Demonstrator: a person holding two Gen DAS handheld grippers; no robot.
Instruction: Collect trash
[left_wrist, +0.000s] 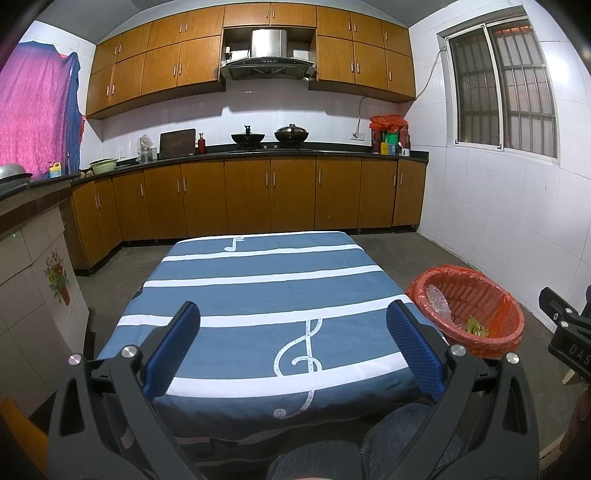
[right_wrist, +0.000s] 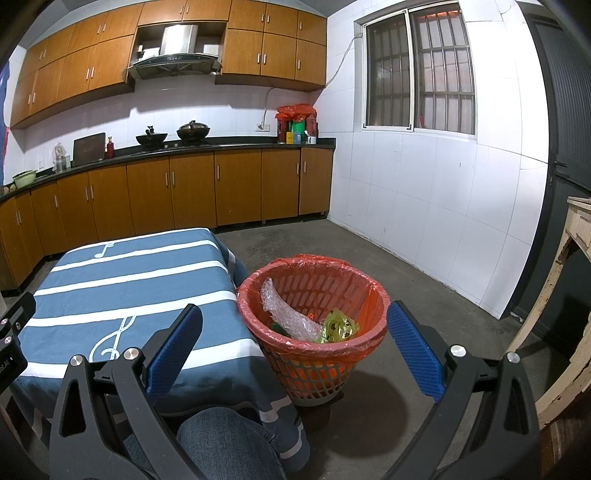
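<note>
An orange waste basket (right_wrist: 314, 362) lined with a red bag stands on the floor right of the table; it also shows in the left wrist view (left_wrist: 480, 332). Inside lie bubble wrap (right_wrist: 288, 314) and a yellow-green wrapper (right_wrist: 338, 326). My left gripper (left_wrist: 293, 328) is open and empty above the near part of the blue striped tablecloth (left_wrist: 258, 266). My right gripper (right_wrist: 293, 326) is open and empty, held in front of and above the basket. No trash shows on the table.
The table (right_wrist: 122, 273) fills the middle of the room. Wooden cabinets (left_wrist: 258, 195) and a counter with pots run along the back wall. A white tiled wall (right_wrist: 424, 206) is to the right, a worn wooden piece (right_wrist: 569, 295) at the far right. My knees (right_wrist: 221, 439) are below.
</note>
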